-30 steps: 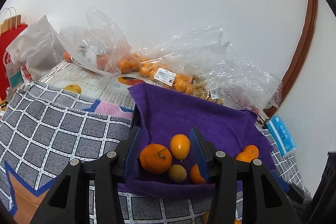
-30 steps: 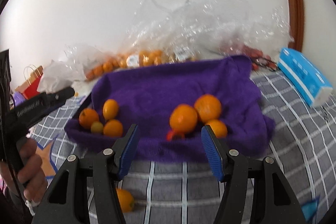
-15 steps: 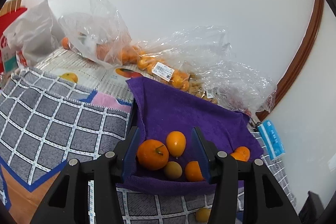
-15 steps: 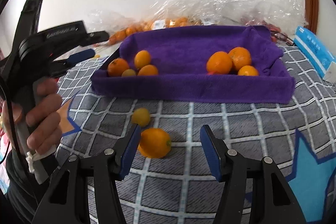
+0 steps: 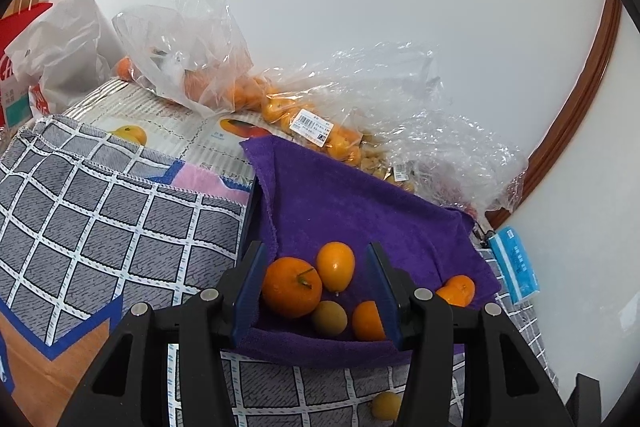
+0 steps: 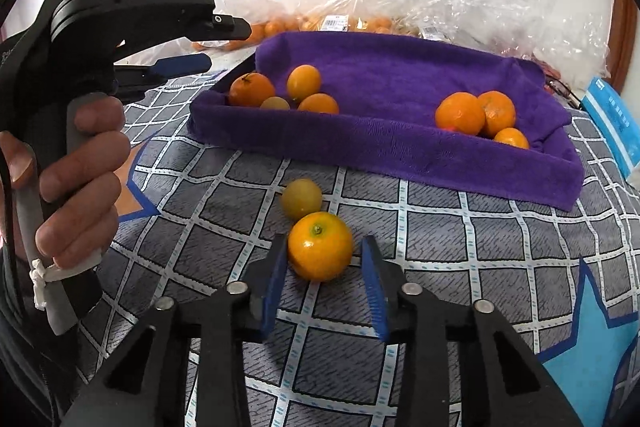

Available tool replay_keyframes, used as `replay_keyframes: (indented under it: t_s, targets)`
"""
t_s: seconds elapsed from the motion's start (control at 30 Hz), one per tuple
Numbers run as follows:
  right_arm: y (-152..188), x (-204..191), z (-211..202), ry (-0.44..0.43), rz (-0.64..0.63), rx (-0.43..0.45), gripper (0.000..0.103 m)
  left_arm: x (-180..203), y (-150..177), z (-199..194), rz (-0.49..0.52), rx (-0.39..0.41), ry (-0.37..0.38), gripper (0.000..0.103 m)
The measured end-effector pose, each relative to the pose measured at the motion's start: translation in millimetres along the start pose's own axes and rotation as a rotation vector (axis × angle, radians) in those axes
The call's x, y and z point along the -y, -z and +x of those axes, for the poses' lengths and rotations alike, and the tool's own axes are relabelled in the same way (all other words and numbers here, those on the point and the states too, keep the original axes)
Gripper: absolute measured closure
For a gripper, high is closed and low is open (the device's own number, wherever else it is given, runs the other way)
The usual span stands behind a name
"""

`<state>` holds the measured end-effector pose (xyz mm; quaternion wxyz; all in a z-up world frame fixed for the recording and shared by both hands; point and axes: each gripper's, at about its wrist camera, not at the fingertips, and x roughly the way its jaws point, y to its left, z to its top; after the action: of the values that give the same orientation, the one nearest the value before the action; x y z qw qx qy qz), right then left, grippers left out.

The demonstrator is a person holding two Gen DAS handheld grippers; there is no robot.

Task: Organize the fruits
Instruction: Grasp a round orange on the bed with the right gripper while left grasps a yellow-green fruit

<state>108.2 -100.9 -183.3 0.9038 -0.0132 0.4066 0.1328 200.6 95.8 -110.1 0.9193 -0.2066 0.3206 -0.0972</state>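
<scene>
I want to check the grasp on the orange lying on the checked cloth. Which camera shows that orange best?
The right wrist view: the orange sits whole and sharp between the closing fingers of the right hand-held gripper, beside a small yellow fruit. The left wrist view does not show it; only the yellow fruit peeks in at its bottom edge.
</scene>
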Motion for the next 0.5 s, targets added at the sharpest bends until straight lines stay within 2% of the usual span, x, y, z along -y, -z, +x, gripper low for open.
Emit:
replay_keyframes:
  t_s: [0.5]
  targets:
    - [2, 36, -9, 0.103, 0.114, 0.035, 0.071, 9, 6, 1, 0.048, -0.017, 0.020, 0.055]
